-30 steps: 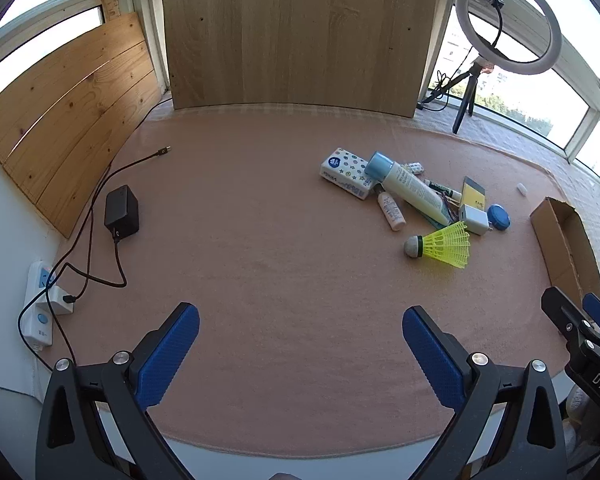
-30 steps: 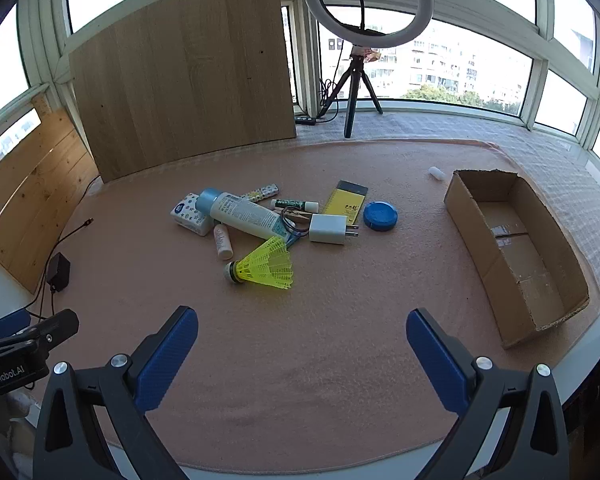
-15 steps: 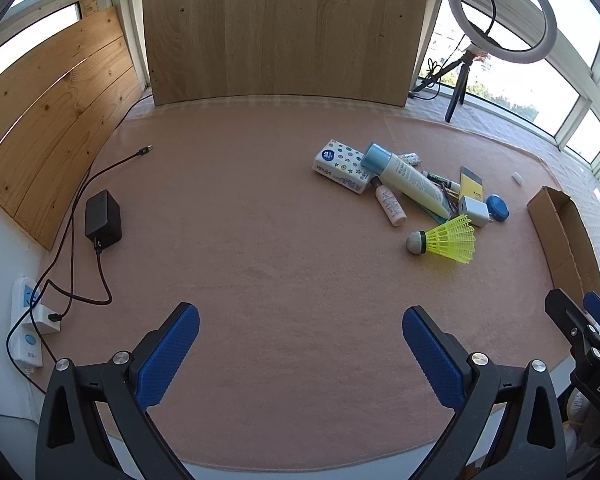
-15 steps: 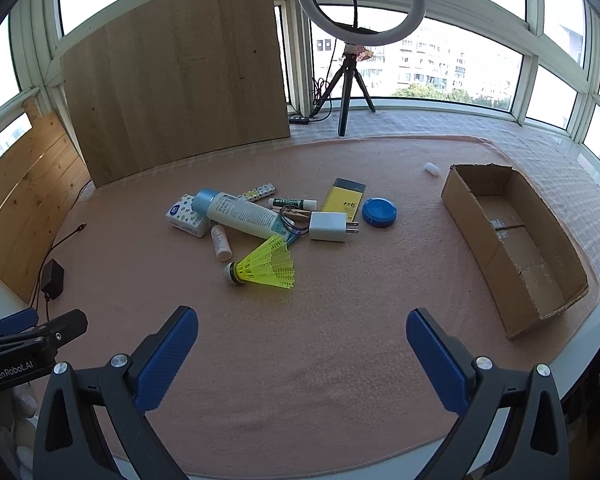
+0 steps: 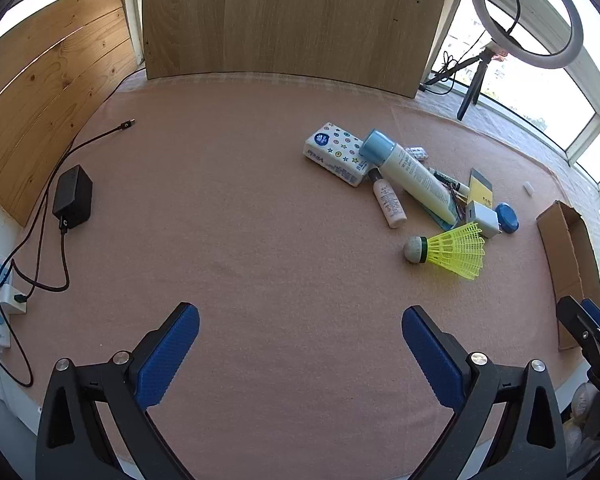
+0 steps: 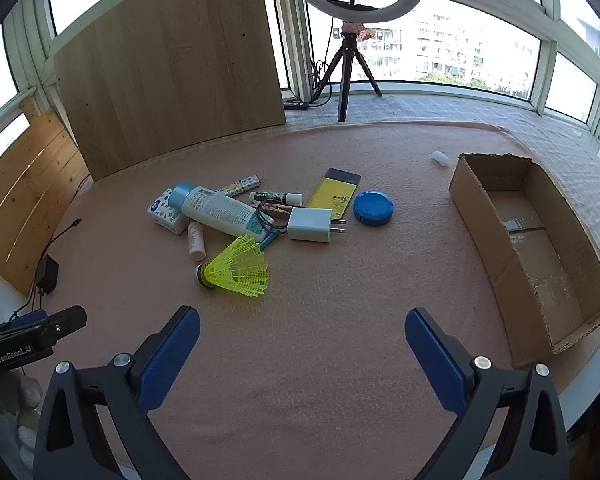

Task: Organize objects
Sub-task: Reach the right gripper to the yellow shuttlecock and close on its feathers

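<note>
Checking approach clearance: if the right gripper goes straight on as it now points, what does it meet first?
Probably bare mat: the open right gripper aims steeply down, short of the shuttlecock, which lies ahead and left. Depth uncertain.

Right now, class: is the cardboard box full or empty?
Empty. The cardboard box lies open-topped, its bare floor showing; every object sits outside it on the mat.
</note>
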A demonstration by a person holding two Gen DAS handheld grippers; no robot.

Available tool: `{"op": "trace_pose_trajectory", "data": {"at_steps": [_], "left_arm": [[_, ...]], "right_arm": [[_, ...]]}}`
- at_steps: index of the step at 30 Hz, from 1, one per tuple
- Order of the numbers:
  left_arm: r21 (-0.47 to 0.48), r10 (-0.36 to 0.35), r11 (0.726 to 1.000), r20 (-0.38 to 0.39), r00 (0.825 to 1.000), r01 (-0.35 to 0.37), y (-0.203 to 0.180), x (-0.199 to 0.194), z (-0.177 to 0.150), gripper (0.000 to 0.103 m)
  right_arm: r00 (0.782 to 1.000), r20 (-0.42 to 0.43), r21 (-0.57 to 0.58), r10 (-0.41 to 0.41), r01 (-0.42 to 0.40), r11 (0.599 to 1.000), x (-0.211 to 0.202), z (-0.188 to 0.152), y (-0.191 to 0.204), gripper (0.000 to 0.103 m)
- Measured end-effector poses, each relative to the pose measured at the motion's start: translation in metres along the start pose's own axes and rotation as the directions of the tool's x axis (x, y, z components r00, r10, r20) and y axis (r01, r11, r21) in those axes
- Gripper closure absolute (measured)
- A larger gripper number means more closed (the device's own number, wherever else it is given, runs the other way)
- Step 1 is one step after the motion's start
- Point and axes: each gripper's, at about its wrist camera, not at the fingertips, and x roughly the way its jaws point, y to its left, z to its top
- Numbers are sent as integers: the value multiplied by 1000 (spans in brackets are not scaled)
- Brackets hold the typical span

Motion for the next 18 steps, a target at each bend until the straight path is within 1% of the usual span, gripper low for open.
{"op": "trace_pose_trajectory", "data": {"at_steps": [2, 4, 7, 9, 11, 13, 14, 18], "left_arm": [[1, -14, 1000, -12, 1000, 15, -10, 11, 1, 1], [0, -33, 999, -31, 999, 33, -20, 22, 3, 4], [13, -43, 999, -37, 998, 44, -35, 36, 7, 8], [23, -56, 998, -50, 997, 57, -44, 46, 10, 16], [36, -64, 997, -61, 996, 67, -52, 56, 12, 21], [48, -78, 996, -73, 994, 82, -59, 65, 13, 25], [53, -85, 995, -79, 993, 89, -62, 70, 14, 26], [90, -95, 990, -106, 990, 104, -72, 87, 16, 38]], "right_arm": [[999, -20, -30, 33, -34, 999, 8, 6, -6, 12], [996, -54, -47, 67, -69, 996, 19, 12, -10, 26], [986, -98, -59, 137, -143, 988, 37, 22, -13, 31], [976, -125, -74, 179, -189, 979, 47, 27, -11, 31], [962, -156, -84, 224, -238, 968, 56, 33, -7, 35], [947, -187, -86, 263, -282, 956, 65, 38, -2, 41], [941, -199, -88, 275, -296, 951, 69, 41, 0, 42], [918, -252, -98, 306, -339, 936, 87, 48, 12, 51]]}}
